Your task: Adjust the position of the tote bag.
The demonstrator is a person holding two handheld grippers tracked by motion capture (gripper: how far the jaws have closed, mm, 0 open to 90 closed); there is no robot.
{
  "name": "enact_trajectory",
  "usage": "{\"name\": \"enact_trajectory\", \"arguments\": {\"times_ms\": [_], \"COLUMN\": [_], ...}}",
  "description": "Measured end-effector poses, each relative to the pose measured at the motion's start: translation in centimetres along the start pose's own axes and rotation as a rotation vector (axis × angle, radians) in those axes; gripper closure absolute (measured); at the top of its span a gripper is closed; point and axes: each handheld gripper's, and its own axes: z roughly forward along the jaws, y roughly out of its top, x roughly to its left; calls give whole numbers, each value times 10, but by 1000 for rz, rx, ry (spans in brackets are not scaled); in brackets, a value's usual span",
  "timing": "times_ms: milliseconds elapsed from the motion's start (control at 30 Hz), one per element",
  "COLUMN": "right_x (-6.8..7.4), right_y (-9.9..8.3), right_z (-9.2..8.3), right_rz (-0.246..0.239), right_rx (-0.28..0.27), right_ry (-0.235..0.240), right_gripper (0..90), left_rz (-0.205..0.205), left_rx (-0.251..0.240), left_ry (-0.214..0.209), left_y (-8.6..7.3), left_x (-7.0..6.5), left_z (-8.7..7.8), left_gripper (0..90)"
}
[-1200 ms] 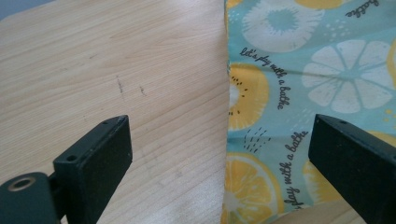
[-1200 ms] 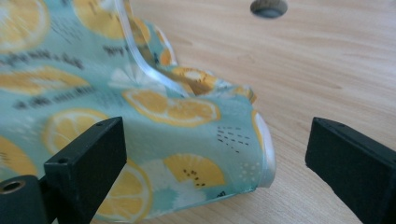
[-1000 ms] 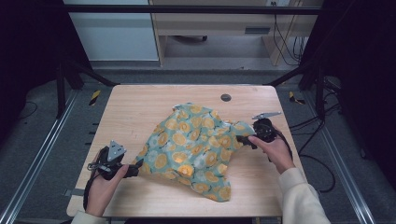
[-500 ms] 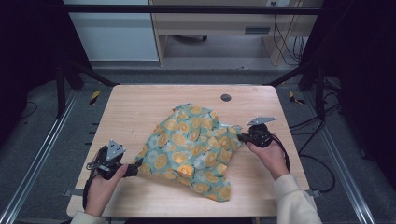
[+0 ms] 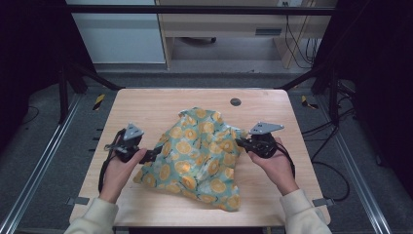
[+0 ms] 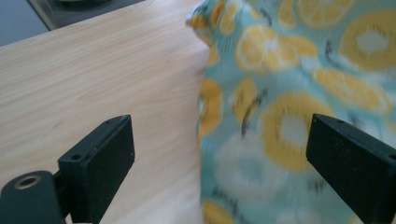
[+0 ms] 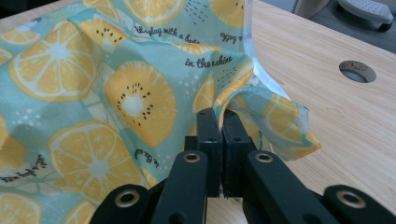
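High view: a crumpled cloth [image 5: 197,156], teal with orange and lemon slices printed on it, lies near the middle of the wooden table [image 5: 146,105], a little toward the person's side. All places below are given from this cloth.

The right gripper [image 5: 239,143] is at the right edge of the cloth. In the right gripper view its jaws are pressed together on a small fold of the cloth [image 7: 130,93], so it grasps the fabric (only a thin pinch of it, near a hem corner). The left gripper [image 5: 155,153] is at the left edge of the cloth. In the left gripper view its jaws stand wide apart, released, with the cloth [image 6: 299,102] edge between them and one jaw over the bare table [image 6: 93,70]. It holds nothing yet. A small dark round hole [image 5: 235,102] in the table is beyond the cloth, well apart from it.

What can go wrong, in my judgement: the right pinch is shallow, so the fabric may slip out if the hand pulls or lifts strongly. The left jaws may close on air or on only one thin layer, because the edge lies loose and blurred before them. Then the cloth would drag sideways instead of spreading.

Compared with one second ago, the right hand [image 5: 272,163] has moved closer to the cloth and lower on the table, and the fabric on that side is now more bunched. The left hand [image 5: 119,168] has shifted only slightly.
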Motion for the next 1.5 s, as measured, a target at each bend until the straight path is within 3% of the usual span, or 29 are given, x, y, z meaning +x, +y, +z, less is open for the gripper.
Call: {"name": "enact_trajectory", "arguments": {"times_ms": [100,300,367,500,567,867,1167,1300,1367,1400,1433,1500], "right_x": [-1,-1,0,1,1,2,4,4,4,4,4,4], "right_y": [0,1,1,1,2,4,5,5,6,6,6,6], "right_z": [1,0,0,-3,-4,-5,-4,-4,-4,-4,-5,-6], "right_rz": [1,-14,-18,-28,-33,-39,-50,-51,-52,-54,-54,-54], "right_rx": [-7,-12,-8,-9,-9,-18,-16,-16,-16,-16,-18,-19], "right_ry": [4,12,12,11,9,15,25,27,27,28,27,25], "right_gripper": [886,883,882,880,880,876,877,877,877,878,878,879], "left_rz": [-4,-65,-62,-76,-62,-74,-86,-88,-90,-78,-52,-44], "left_rx": [12,32,39,55,72,82,162,188,207,213,228,224], "left_ry": [-14,-49,-49,-62,-59,-45,-54,-63,-73,-77,-72,-94], "left_y": [28,53,58,62,62,61,58,57,56,56,55,53], "left_x": [-2,-4,-5,-10,-12,-11,-12,-14,-16,-17,-18,-19], "left_z": [23,52,59,73,79,84,99,103,105,105,105,105], "left_gripper": [71,67,73,72,73,94,108,196,308,382,534,680]}}
